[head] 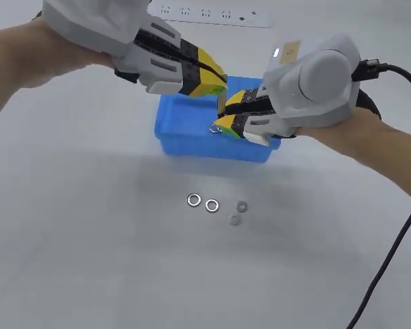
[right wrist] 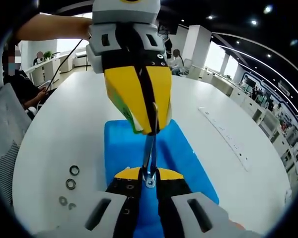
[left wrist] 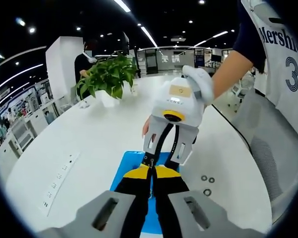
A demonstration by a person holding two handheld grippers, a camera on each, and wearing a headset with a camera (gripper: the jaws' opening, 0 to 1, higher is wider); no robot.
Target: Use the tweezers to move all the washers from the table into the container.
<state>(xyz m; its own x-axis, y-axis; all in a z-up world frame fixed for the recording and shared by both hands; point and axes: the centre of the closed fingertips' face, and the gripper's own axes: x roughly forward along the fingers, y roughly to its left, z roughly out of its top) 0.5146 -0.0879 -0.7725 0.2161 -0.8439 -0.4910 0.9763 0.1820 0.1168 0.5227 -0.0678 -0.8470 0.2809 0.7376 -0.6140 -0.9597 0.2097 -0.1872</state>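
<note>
Left gripper (head: 218, 81) comes in from the upper left, jaws pinched tight on the upper end of the tweezers (right wrist: 150, 148). The right gripper (head: 227, 116) meets it tip to tip, its jaws drawn in close on either side of the lower end. Both sit right over the blue container (head: 192, 144), mid-tabletop.

There's one washer (right wrist: 150, 183) at the tweezers' tip. The right gripper view has it sharpest, a small ring sitting between that gripper's own yellow tips with blue below. From the head view it is just a glint above the container's near wall.

Four loose washers (head: 194, 200) wait on the tabletop (head: 89, 226) in a short row just beyond the container's near wall, on the person's side. Two are bright and two are faint from the head view. The right gripper view shows all four at lower left; the left gripper view picks out three.

The left gripper view adds a potted plant (left wrist: 107, 74) at the far edge of the tabletop. A power strip (head: 205, 12) lies along the far edge in the head view.
</note>
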